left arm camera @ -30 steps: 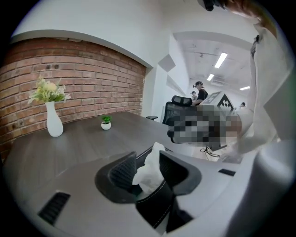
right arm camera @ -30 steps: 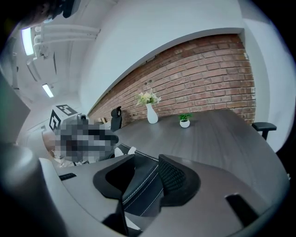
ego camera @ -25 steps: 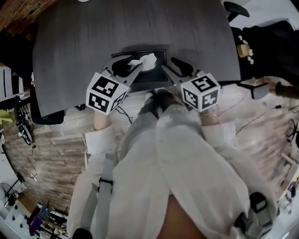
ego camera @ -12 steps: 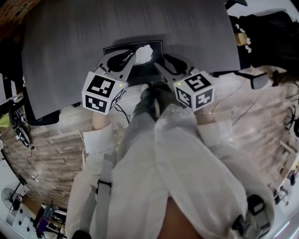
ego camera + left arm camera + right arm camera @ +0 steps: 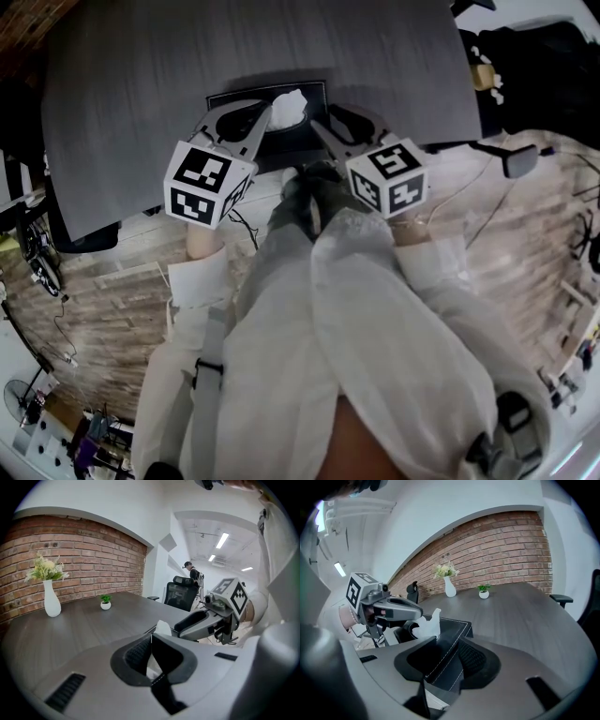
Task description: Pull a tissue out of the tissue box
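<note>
Left tool (image 5: 151, 638) just closed, pinching tissue (image 5: 289, 105) above tissue box (image 5: 451, 624); right tool (image 5: 447, 638) wide, just beside.

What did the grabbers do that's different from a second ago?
The left gripper has just been closing its jaws. A second ago they stood open around the tissue; now they pinch it. The tissue still sticks up from the tissue box and is not pulled out yet. The right gripper stays at the box's end with its jaws apart, and neither hand has visibly shifted.
</note>
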`<state>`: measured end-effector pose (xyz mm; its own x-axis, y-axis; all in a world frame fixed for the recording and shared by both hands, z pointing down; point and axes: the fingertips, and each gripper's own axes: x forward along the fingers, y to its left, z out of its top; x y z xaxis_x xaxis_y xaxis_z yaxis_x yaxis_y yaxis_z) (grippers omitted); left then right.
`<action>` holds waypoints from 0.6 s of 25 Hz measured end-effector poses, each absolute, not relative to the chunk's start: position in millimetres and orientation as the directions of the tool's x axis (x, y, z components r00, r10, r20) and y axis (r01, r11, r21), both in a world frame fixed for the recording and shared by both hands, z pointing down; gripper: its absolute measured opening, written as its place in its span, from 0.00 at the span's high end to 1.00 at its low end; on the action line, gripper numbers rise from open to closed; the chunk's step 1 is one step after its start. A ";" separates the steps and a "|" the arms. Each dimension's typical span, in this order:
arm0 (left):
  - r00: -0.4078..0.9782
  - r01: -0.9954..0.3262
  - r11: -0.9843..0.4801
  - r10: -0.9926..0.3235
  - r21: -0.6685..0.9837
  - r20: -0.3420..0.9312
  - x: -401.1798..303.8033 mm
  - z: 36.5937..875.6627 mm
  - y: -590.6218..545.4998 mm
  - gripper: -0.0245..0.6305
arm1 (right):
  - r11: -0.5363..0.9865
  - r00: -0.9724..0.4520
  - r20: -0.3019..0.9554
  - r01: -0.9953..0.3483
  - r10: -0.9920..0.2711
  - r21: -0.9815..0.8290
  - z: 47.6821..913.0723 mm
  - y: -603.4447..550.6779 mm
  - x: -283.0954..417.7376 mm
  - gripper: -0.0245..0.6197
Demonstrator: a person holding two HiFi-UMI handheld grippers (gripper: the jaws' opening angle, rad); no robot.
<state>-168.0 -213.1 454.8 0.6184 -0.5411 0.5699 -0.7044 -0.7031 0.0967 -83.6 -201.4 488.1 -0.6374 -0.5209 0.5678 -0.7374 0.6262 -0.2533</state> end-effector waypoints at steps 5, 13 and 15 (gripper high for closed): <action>0.611 -0.719 -0.688 -0.558 0.099 0.562 -171.6 450.7 -214.2 0.95 | 0.636 -0.638 0.582 -0.730 -0.503 -0.251 489.2 -201.3 -84.0 0.74; 0.620 -0.727 -0.678 -0.576 0.111 0.533 -178.9 440.5 -219.3 0.96 | 0.647 -0.645 0.589 -0.719 -0.486 -0.254 491.2 -201.5 -86.5 0.74; 0.626 -0.726 -0.676 -0.578 0.123 0.523 -178.7 438.3 -220.9 0.96 | 0.653 -0.651 0.592 -0.711 -0.474 -0.259 491.8 -201.6 -86.6 0.74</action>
<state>-178.7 -220.9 438.3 0.6265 -0.5778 0.5232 -0.7263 -0.6763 0.1229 -86.6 -201.6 491.8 -0.6515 -0.4739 0.5924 -0.7112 0.6534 -0.2594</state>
